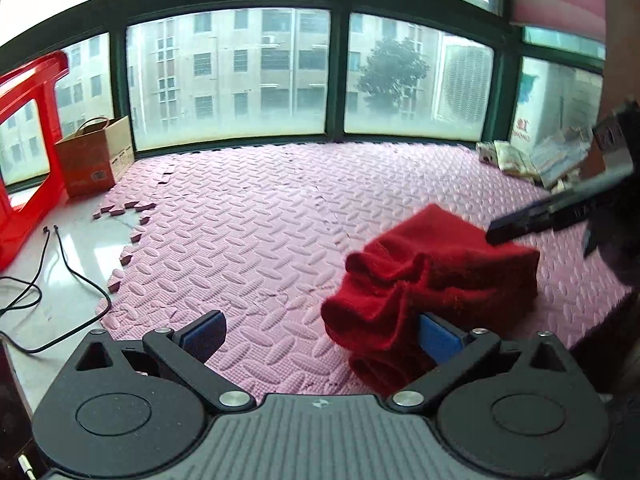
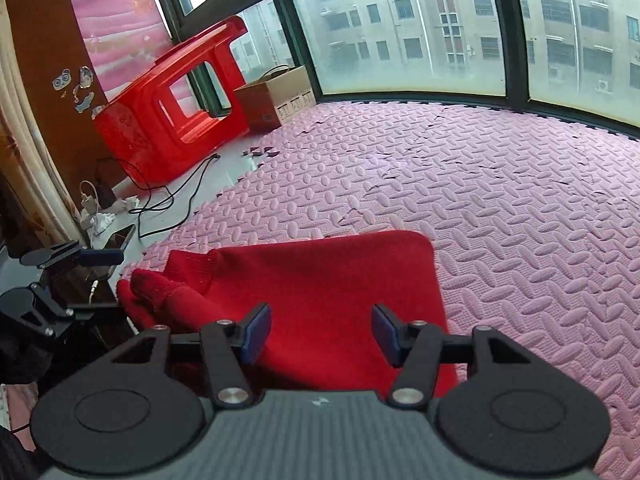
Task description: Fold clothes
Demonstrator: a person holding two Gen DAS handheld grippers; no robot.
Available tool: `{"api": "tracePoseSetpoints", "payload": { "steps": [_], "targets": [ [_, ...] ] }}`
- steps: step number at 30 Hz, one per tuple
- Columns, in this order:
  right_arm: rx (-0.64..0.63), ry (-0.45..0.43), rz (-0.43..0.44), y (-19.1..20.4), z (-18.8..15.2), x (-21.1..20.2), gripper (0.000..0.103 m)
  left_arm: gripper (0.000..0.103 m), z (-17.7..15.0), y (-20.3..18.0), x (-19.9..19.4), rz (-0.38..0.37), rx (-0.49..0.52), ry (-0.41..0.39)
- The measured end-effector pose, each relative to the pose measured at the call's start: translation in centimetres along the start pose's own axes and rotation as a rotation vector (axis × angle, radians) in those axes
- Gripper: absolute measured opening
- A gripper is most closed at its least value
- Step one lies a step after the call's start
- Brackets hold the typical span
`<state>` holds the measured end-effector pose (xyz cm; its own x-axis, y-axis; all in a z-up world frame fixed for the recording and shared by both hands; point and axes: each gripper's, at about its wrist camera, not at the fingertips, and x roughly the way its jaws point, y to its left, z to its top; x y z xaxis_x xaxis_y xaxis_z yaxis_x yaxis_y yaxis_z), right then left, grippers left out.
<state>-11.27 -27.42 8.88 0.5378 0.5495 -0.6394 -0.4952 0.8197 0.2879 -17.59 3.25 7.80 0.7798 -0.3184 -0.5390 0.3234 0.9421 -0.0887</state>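
A red knitted garment (image 2: 328,280) lies folded on the pink foam mat (image 2: 500,200), its cuffs bunched at its left end. My right gripper (image 2: 320,334) hovers open just over its near edge, with nothing pinched between the blue pads. In the left wrist view the same garment (image 1: 440,276) sits low on the right. My left gripper (image 1: 320,336) is wide open, and the bunched cuffs lie against its right pad (image 1: 440,340). A blurred finger (image 1: 532,222) of my right gripper reaches the garment's far top edge. In the right wrist view my left gripper (image 2: 92,284) shows at the left edge.
A red plastic stool (image 2: 172,120) and a cardboard box (image 2: 276,96) stand by the windows at the left. Black cables (image 2: 172,196) and a phone (image 2: 120,236) lie on the white floor beside the mat. Packets (image 1: 532,160) are piled at the far right corner.
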Motion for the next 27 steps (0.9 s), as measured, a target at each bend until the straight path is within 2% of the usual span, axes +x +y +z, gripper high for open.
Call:
{"api": "tracePoseSetpoints", "payload": {
  "steps": [3, 5, 6, 9, 12, 16, 21, 27],
  "targets": [
    [-0.062, 0.001, 0.046, 2.1, -0.2, 0.5, 0.056, 0.102, 2.0, 0.3, -0.6, -0.050, -0.110, -0.055],
    [-0.086, -0.006, 0.063, 3.1, -0.2, 0.5, 0.056, 0.094, 3.4, -0.1, 0.0, -0.091, -0.154, -0.057],
    [-0.091, -0.008, 0.071, 3.4, -0.3, 0.6, 0.056, 0.088, 3.8, -0.3, 0.6, -0.124, -0.181, -0.050],
    [-0.102, -0.012, 0.096, 4.3, -0.3, 0.7, 0.056, 0.079, 4.8, -1.2, 2.7, -0.237, -0.270, -0.021],
    [-0.097, -0.008, 0.122, 4.6, -0.6, 1.0, 0.055, 0.075, 4.9, -2.6, 4.8, -0.308, -0.309, 0.023],
    [-0.140, 0.012, 0.147, 5.6, -1.4, 1.8, 0.053, 0.072, 4.0, -4.3, 6.8, -0.301, -0.296, 0.063],
    [-0.170, -0.001, 0.139, 6.5, -2.1, 2.0, 0.053, 0.068, 2.1, -3.3, 7.8, -0.235, -0.377, 0.076],
    [-0.201, -0.050, 0.221, 6.9, -1.7, 0.4, 0.053, 0.067, 2.2, -2.0, 7.1, -0.266, -0.461, 0.055]
  ]
}}
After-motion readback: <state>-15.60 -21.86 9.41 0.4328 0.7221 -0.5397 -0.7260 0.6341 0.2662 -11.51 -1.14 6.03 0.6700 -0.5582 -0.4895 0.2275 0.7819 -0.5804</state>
